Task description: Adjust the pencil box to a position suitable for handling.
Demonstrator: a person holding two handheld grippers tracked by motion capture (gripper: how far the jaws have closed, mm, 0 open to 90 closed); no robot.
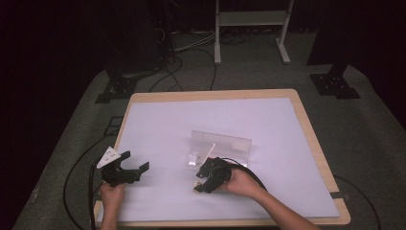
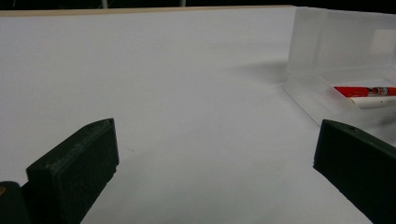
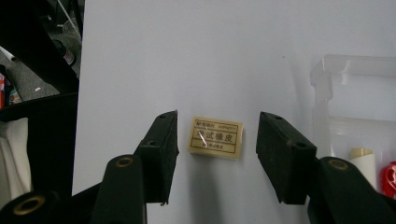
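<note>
Looking down from the high view, I am holding my left gripper (image 1: 136, 167) near the left edge of the tabletop (image 1: 268, 115), its jaws standing wide with nothing between them. My right gripper (image 1: 205, 181) is pointing toward me, tilted down at the white sheet, just on the near side of the clear plastic case (image 1: 225, 143), whose lid is standing upright behind the tray.

Along my left gripper's own view, both jaws are spreading wide over bare white tabletop. Ahead and to the right of them the open case (image 2: 327, 60) is sitting, with a red pen (image 2: 366, 91) lying in its tray beside a pale stick.

Through my right gripper's view, the jaws are standing partly apart, and a small tan eraser (image 3: 215, 137) with printed characters is lying flat on the sheet between and just beyond the pads, touching neither. The case (image 3: 350, 70) is off to the right of the jaws.

I am judging the next move to be a pinch on the eraser, and the risk is in its flatness. If I am coming down too shallow, the pads may be closing above it and catching nothing; too steep, and the tips may be jamming into the tabletop. A closure off centre may be pushing the eraser sideways or spinning it. The right jaw is also near enough the case to be nudging it if I am drifting that way.
</note>
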